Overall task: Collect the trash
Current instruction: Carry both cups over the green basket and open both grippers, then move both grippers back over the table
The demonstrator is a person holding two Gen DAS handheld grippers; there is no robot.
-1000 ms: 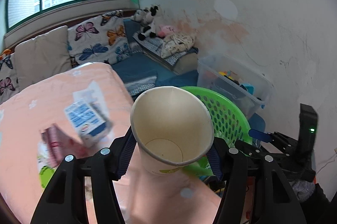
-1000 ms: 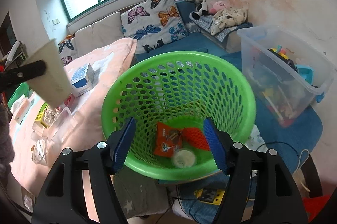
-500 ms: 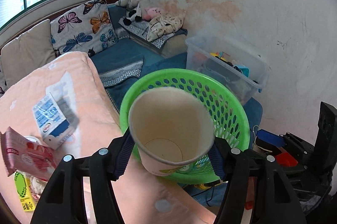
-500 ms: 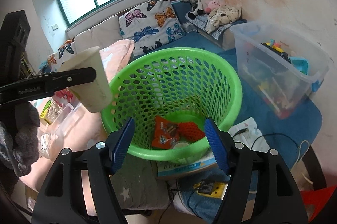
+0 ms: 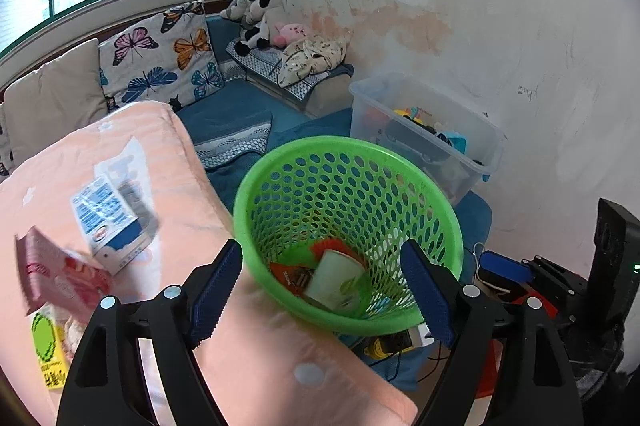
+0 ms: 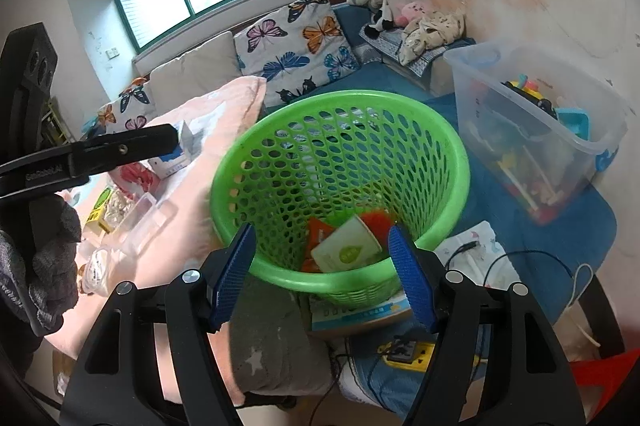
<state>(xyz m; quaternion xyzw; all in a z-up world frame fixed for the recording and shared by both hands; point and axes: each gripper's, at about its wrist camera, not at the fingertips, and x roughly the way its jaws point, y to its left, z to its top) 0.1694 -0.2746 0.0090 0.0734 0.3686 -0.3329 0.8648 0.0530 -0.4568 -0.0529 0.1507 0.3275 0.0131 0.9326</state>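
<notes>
Dropped from opening left gripper (image 5: 322, 290), paper cup (image 5: 334, 280) lies in perforated basket (image 5: 452, 209).

Left claw (image 5: 320, 290) opening, empty; right claw (image 6: 322, 276) apart, empty.

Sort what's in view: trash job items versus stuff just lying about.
Job: green basket, paper cup and orange wrapper inside it, milk carton, pink packet.
Lying about: toy bin, butterfly cushion, plush cow.

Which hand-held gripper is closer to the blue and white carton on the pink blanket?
The left one. The left hand-held gripper, jaws opening and empty, sits beside the blue and white carton. The right hand-held gripper is farther, across the green basket.
</notes>
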